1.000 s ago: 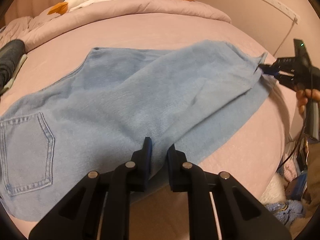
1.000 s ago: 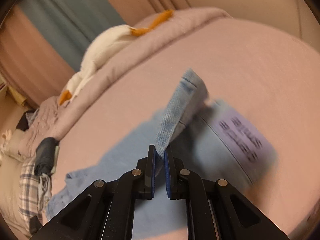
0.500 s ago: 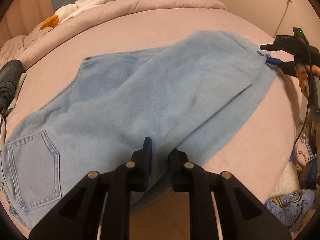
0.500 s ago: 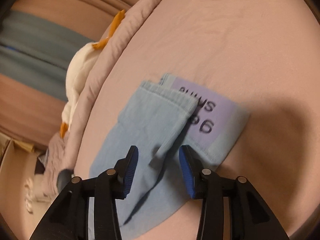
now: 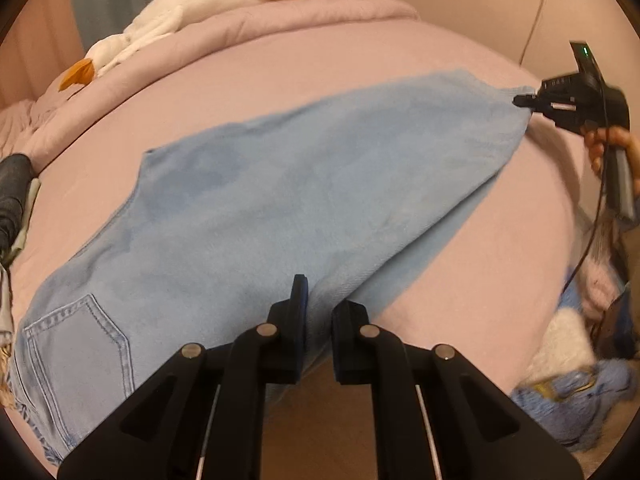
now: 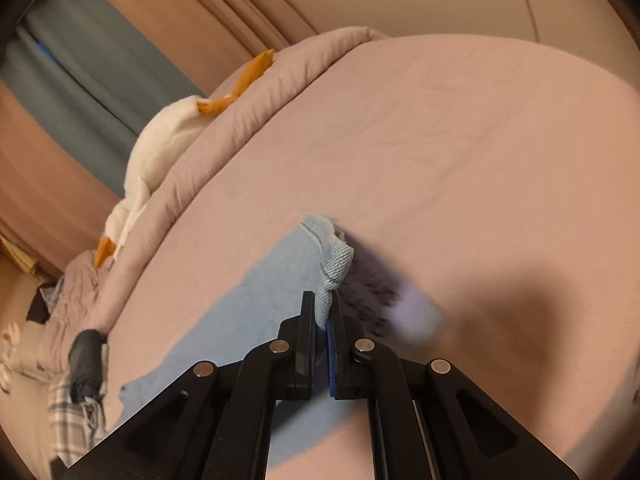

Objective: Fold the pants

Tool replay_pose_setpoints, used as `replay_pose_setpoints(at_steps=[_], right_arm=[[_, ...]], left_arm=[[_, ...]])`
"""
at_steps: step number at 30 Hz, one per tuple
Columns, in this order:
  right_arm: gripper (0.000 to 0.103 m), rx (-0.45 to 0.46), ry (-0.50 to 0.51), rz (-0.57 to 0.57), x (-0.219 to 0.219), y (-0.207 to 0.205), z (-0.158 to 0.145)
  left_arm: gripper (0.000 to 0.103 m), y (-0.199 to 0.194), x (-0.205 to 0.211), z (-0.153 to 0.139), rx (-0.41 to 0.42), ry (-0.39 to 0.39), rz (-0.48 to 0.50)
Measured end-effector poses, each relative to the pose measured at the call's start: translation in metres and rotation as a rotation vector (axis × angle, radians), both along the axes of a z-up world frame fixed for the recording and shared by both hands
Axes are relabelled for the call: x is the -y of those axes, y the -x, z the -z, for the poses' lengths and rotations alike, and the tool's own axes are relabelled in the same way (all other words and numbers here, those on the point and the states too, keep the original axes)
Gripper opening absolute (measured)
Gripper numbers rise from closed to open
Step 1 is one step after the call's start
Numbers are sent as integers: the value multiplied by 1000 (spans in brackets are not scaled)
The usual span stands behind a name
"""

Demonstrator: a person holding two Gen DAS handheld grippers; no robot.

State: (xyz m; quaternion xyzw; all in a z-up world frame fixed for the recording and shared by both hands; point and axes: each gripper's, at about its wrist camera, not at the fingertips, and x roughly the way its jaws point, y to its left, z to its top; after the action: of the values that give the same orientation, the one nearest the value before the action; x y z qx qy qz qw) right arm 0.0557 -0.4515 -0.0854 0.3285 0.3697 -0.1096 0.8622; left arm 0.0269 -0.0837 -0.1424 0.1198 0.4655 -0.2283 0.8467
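Note:
Light blue denim pants (image 5: 288, 200) lie spread across a pink bed (image 5: 280, 76), back pocket at the lower left. My left gripper (image 5: 318, 300) is shut on the pants' near edge at the bed's front. My right gripper (image 6: 322, 308) is shut on the hem corner of the pants (image 6: 332, 264) and lifts it off the sheet. It also shows in the left wrist view (image 5: 520, 100) at the pants' far right end. A blurred lilac tag (image 6: 412, 312) hangs beside the held hem.
A white plush goose (image 5: 180, 16) lies on the rolled duvet at the back. Dark clothes (image 5: 12, 196) sit at the left edge. Clothes and a blue item (image 5: 580, 392) lie on the floor at the right. A wall (image 5: 460, 4) stands behind the bed.
My right gripper was shut on the hem, opened over it half a second ago, and has closed on it again and lifted it. My left gripper kept its hold.

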Motion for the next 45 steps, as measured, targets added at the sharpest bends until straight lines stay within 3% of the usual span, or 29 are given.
replay_pose_setpoints(at_steps=[5, 8, 11, 12, 13, 15, 16, 20, 25, 30, 33, 35, 38, 42, 45], right_arm=[[5, -112, -66, 13, 11, -6, 36], [6, -100, -86, 30, 19, -5, 33], [9, -115, -12, 32, 19, -6, 20], [20, -111, 22, 44, 18, -4, 15], [37, -111, 76, 67, 16, -2, 8], [52, -104, 221, 116, 8, 5, -8], [52, -90, 277, 102, 1, 6, -15], [51, -43, 365, -102, -48, -10, -28], [47, 7, 368, -538, -163, -46, -22], [42, 8, 352, -929, -281, -53, -1], [42, -102, 395, -1164, -330, -36, 30], [42, -87, 536, -1239, -354, -27, 34], [42, -46, 485, -1276, -360, -38, 14], [42, 59, 601, -1226, -370, -73, -12], [42, 71, 651, -1251, -375, -102, -16]], left_arm=[[16, -3, -8, 6, -29, 21, -25], [19, 0, -17, 2, -34, 47, -44], [21, 11, -34, -8, -32, 110, -72], [21, 14, -41, -12, -32, 137, -89], [21, 18, -53, -17, -29, 170, -121], [21, 23, -73, -24, -17, 206, -192], [21, 26, -90, -29, -3, 227, -256], [18, 37, -153, -37, 40, 259, -486], [18, 56, -214, -34, 67, 198, -708], [18, 66, -245, -13, 22, 178, -814], [18, 70, -253, -10, 28, 220, -818], [19, 69, -253, -12, 38, 223, -814], [23, 65, -256, -11, 47, 226, -821], [28, 58, -256, -11, 53, 222, -824], [30, 53, -258, -9, 57, 221, -819]])
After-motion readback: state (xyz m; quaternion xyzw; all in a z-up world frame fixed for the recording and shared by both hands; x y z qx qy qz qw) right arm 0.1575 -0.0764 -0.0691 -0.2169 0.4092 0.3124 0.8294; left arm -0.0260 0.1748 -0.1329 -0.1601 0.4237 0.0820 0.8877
